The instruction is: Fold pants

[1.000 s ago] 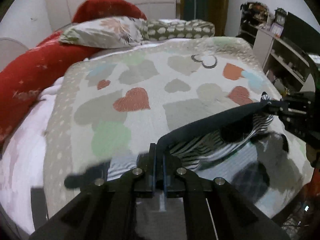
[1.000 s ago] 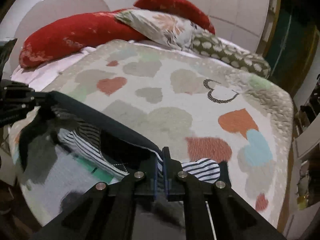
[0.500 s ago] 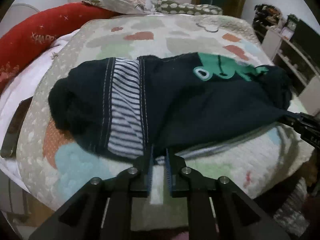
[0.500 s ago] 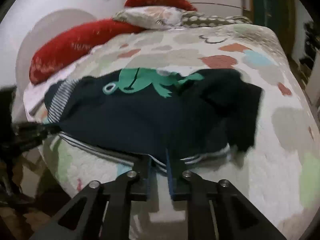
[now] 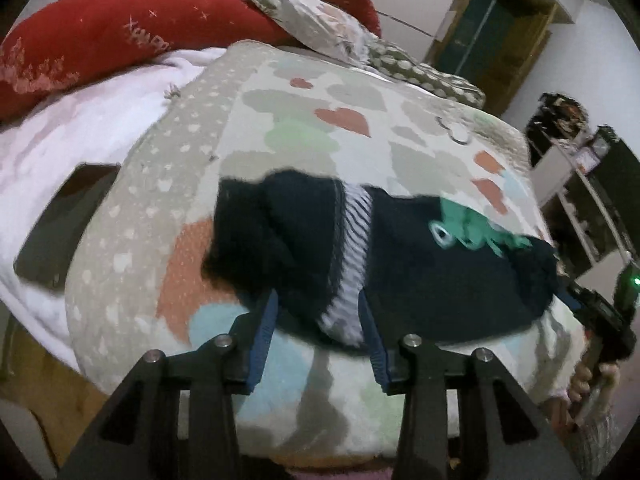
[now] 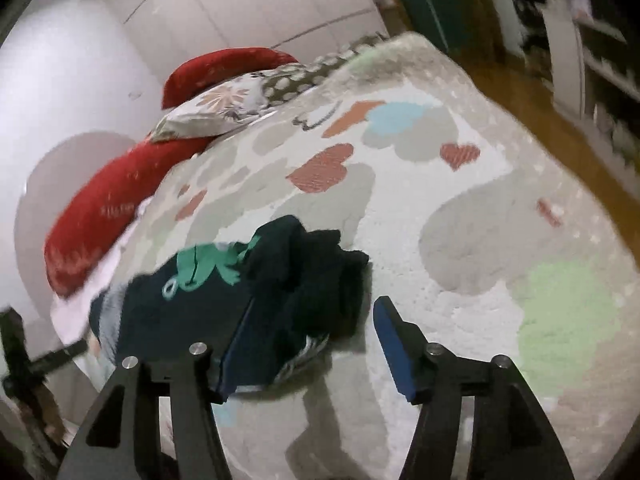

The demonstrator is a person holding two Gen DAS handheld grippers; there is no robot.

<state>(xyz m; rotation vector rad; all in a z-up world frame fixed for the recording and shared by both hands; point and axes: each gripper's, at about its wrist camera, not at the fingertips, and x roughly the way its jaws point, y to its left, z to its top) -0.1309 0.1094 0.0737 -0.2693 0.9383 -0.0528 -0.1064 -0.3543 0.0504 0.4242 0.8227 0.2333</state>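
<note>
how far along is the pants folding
Done: the pants lie spread on the bed, frog print up. In hand: nothing; the left gripper and right gripper are both open at the near edge. Left: the folds themselves; the ends look bunched.

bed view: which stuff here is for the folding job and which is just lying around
For the job: navy pants with the green frog print, left gripper, right gripper, both open.

Lying about: red bolster, floral pillow, dark flat object on the white sheet, heart-patterned quilt.
</note>
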